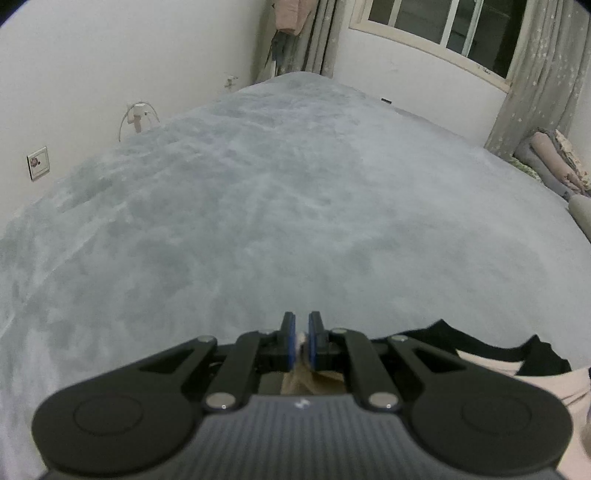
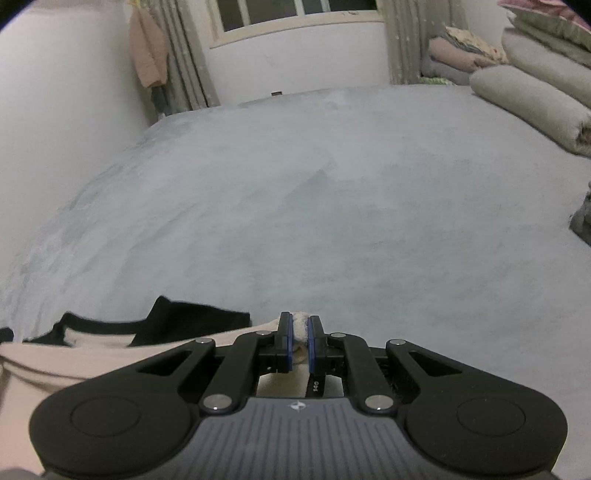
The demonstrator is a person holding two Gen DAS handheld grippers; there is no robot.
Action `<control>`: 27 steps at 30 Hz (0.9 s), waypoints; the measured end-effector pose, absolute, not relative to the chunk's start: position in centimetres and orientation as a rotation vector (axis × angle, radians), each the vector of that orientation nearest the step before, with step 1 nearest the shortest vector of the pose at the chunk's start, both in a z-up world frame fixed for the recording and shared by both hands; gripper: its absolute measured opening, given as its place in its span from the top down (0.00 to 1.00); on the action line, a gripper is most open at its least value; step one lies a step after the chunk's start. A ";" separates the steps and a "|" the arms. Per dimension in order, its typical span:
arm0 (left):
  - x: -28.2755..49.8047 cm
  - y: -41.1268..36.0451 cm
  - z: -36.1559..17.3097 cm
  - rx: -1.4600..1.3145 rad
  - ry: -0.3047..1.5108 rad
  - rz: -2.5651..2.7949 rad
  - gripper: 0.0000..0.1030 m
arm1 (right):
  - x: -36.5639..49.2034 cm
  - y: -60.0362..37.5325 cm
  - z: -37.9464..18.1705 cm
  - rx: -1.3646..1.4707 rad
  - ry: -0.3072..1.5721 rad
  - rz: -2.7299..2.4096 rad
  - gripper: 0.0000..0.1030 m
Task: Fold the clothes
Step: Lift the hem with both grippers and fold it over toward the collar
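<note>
A cream garment with black trim (image 1: 546,380) lies low at the right in the left wrist view, spread on the grey bed cover (image 1: 280,206). My left gripper (image 1: 302,332) is shut on a pinch of its cream cloth, which shows between the blue pads. In the right wrist view the same garment (image 2: 85,354) stretches to the left, its black edge folded over the cream part. My right gripper (image 2: 300,328) is shut on a bunched cream edge that pokes out between its fingertips. Most of the garment is hidden under both gripper bodies.
The grey bed cover (image 2: 332,206) fills both views ahead. Rolled and stacked bedding (image 2: 532,99) sits at the far right, a white wall (image 1: 92,66) with a socket (image 1: 38,163) runs along the left, and a curtained window (image 2: 295,14) stands behind the bed.
</note>
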State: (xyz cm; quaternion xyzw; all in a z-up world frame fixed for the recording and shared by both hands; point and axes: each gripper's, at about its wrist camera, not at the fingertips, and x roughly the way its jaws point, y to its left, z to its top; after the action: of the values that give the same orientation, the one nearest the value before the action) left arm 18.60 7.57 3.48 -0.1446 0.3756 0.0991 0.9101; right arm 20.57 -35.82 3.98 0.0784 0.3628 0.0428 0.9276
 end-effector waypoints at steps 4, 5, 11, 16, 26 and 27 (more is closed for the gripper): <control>19.0 8.4 3.3 -0.350 0.784 0.179 0.89 | 21.1 -36.1 4.1 0.214 0.755 0.072 0.92; 18.9 8.9 3.3 -0.374 0.781 0.172 0.87 | 21.1 -36.4 4.2 0.228 0.752 0.064 0.91; 16.3 13.0 5.0 -0.478 0.716 0.154 0.74 | 19.9 -38.1 5.4 0.152 0.649 0.061 0.90; 14.1 12.5 5.6 -0.338 0.696 -0.010 0.53 | 19.1 -38.9 4.8 0.066 0.645 0.170 0.89; 15.5 9.7 2.8 -0.171 0.737 -0.194 0.34 | 20.5 -37.1 2.7 -0.030 0.683 0.307 0.62; 15.6 9.5 2.6 -0.156 0.732 -0.202 0.34 | 20.9 -36.9 2.5 -0.034 0.692 0.305 0.62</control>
State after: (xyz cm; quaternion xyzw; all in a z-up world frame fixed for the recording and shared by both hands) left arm 15.65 9.50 2.63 -0.0762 0.3567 -0.0983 0.9259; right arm 20.90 -36.91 2.46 -0.0167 0.3376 0.1488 0.9293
